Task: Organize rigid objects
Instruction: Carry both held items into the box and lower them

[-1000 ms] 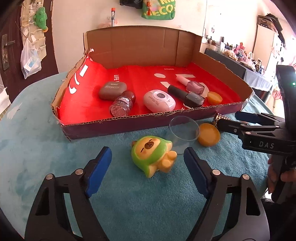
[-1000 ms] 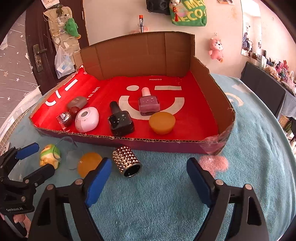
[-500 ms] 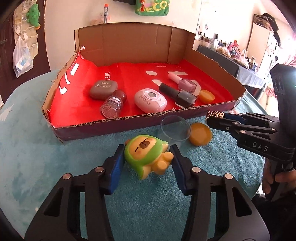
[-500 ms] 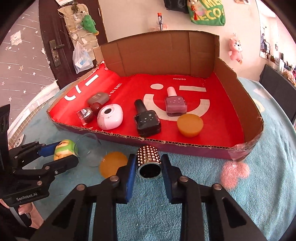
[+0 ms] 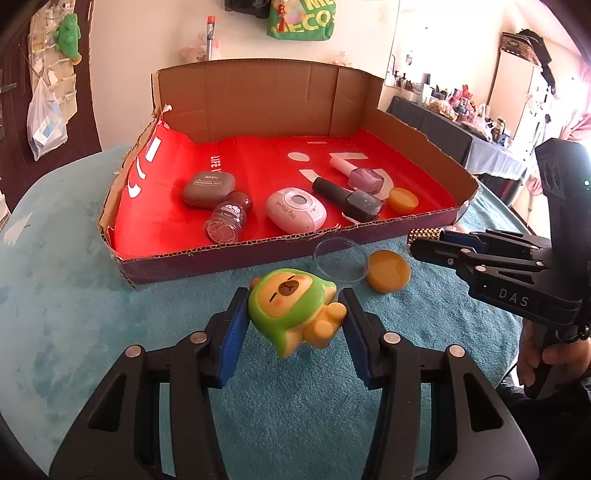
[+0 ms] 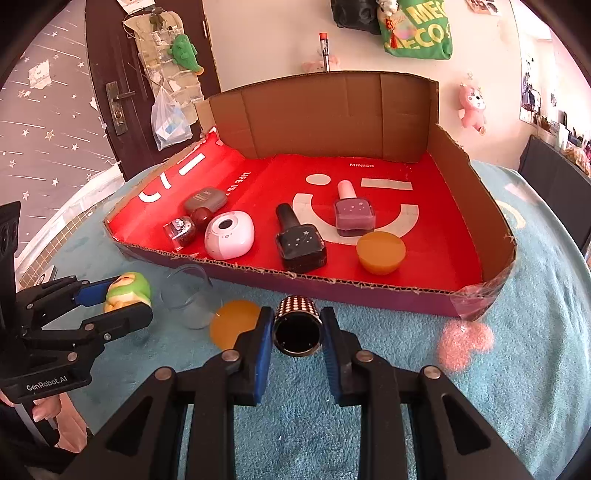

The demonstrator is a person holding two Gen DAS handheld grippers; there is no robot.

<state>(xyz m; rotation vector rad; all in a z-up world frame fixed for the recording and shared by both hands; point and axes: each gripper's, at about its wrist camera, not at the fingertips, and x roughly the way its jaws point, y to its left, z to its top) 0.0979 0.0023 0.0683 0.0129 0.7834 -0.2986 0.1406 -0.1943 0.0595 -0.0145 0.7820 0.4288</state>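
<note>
Apparently glossy, the green-hooded bear toy looks hard plastic

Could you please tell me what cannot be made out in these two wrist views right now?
- Studded tube: left wrist view, mostly hidden behind the right gripper.
- Green bear toy: right wrist view, face hidden by the left gripper.
- Grey case lettering: too small and inverted.
- Studded tube's interior: right wrist view, dark.

Teal tablecloth, dark door, green bag, pink plush
</note>
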